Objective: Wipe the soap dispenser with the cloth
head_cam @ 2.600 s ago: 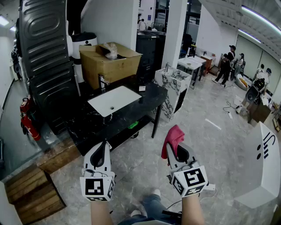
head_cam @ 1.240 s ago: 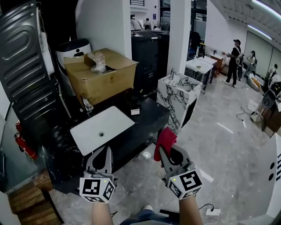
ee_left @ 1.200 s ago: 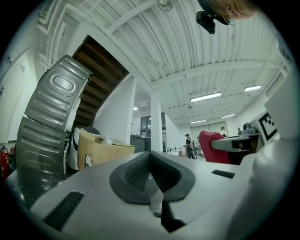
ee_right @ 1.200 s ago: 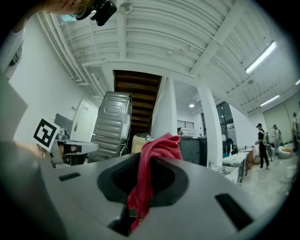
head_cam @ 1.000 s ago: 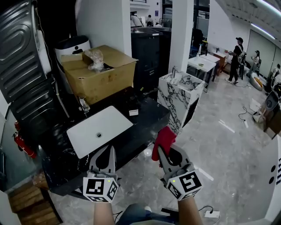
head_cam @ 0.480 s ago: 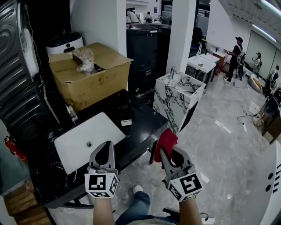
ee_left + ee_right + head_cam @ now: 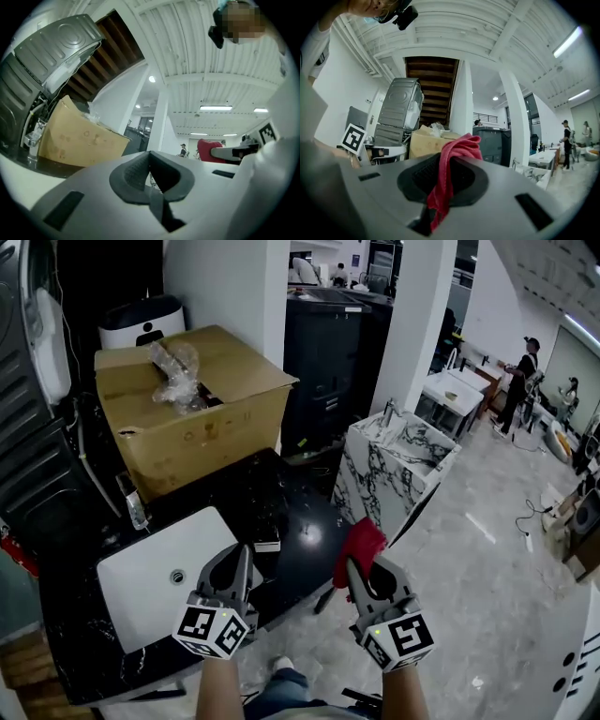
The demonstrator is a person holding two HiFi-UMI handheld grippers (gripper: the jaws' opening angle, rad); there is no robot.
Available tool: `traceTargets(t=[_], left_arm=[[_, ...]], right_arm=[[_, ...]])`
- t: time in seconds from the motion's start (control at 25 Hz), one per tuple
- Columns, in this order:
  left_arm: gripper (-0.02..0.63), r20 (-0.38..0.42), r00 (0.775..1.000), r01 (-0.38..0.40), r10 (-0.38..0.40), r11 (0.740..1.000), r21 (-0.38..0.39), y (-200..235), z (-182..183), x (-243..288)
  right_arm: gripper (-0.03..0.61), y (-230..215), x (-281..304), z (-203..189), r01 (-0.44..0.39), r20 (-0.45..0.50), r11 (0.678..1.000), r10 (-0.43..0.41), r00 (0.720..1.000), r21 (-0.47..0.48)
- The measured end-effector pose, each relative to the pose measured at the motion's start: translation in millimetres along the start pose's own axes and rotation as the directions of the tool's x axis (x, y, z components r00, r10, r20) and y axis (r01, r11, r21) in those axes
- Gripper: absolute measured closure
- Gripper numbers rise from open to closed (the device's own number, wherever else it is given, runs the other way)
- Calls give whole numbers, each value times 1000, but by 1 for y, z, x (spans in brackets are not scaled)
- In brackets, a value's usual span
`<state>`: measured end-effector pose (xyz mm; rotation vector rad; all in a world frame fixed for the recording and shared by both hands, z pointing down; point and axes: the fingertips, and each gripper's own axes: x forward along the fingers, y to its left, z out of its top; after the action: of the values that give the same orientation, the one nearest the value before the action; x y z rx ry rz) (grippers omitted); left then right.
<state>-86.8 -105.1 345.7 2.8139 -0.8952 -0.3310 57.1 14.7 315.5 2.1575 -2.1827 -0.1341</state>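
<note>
Left fingers (image 7: 244, 555): pressed together, nothing between them, tips at the right edge of the white sink (image 7: 141, 589).

Soap dispenser (image 7: 266, 532), as I read it: the small dark upright thing with a pale foot on the black tabletop (image 7: 295, 486). It stands just right of the sink, just ahead of my left fingertips.

Right fingers (image 7: 357, 564): clamped on the red cloth (image 7: 362, 542), near the tabletop's front right corner, right of the dispenser.

The cloth needs to go left and forward. My empty hand is nearer.

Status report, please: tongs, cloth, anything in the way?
Left tongs shut, empty. Right tongs shut on red cloth. Soap dispenser not made out. Black counter, white sink ahead; path clear.
</note>
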Motion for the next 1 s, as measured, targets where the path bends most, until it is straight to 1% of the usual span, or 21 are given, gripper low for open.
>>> traceTargets(t=[0.12, 0.16, 0.2, 0.24, 0.28, 0.36, 0.48, 0.64, 0.76, 0.84, 0.92, 1.0], left_arm=[[600, -65, 998, 13, -7, 996, 90, 10, -19, 31], [600, -86, 996, 28, -18, 993, 112, 11, -26, 40], [586, -106, 994, 49, -36, 991, 123, 12, -33, 49], [465, -129, 990, 68, -51, 989, 129, 14, -40, 58], [421, -156, 986, 78, -57, 987, 137, 17, -48, 65], [402, -205, 978, 74, -41, 984, 160, 26, -62, 77], [402, -254, 967, 55, -9, 984, 172, 35, -79, 88], [421, -296, 955, 54, 10, 977, 205, 41, -97, 100], [466, -310, 950, 34, 38, 974, 224, 45, -105, 107], [480, -310, 949, 14, 63, 971, 239, 47, -107, 111], [520, -306, 949, 2, 78, 968, 252, 48, -107, 115], [522, -304, 949, -6, 86, 967, 255, 49, -106, 116]], right_arm=[[529, -16, 33, -8, -16, -14, 1000, 16, 1000, 5], [529, -21, 42, -11, -20, -19, 1000, 20, 1000, 10], [529, -25, 51, -14, -24, -24, 1000, 24, 999, 19], [529, -29, 59, -17, -29, -25, 999, 30, 999, 32], [529, -32, 67, -19, -35, -24, 998, 36, 999, 48], [529, -37, 81, -25, -45, -25, 996, 47, 999, 76], [529, -41, 96, -37, -55, -49, 995, 59, 997, 78], [529, -44, 107, -52, -64, -70, 995, 70, 995, 79], [529, -47, 116, -66, -82, -96, 993, 90, 991, 88], [529, -49, 122, -71, -103, -107, 991, 112, 988, 90], [529, -52, 130, -72, -133, -107, 988, 141, 984, 84], [529, -55, 138, -71, -168, -106, 983, 176, 979, 73]])
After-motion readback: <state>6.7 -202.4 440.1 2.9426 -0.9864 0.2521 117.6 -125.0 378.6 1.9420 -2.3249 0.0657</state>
